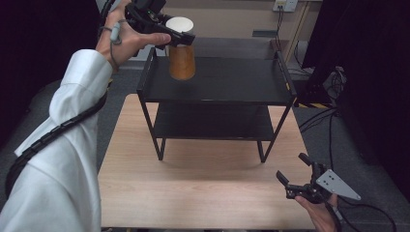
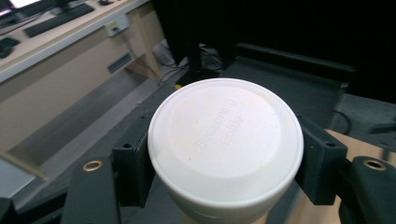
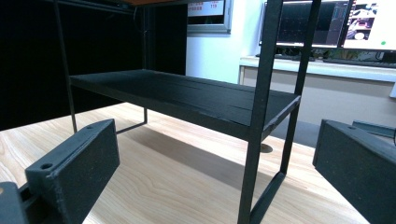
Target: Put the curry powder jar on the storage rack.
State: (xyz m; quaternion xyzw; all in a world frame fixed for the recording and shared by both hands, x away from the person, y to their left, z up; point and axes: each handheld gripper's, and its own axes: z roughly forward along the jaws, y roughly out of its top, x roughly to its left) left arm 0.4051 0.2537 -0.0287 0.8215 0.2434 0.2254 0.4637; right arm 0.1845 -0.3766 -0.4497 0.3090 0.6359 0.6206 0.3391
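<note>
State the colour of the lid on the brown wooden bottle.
White round lid, clearest in the left gripper view.

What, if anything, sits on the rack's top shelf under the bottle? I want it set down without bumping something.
Nothing visible does. The left gripper holds the brown bottle by its white lid just above the rear left part of the black rack's top shelf, and the shelf surface that shows is bare.

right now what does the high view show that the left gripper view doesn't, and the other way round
High view alone: the bottle's brown wooden body over the top tier of the black shelf, the wooden table, and the open right gripper low at the table's near right corner. Left gripper view alone: faint embossed lettering on the white lid. Both: the left gripper clamped on the bottle just under its lid.
</note>
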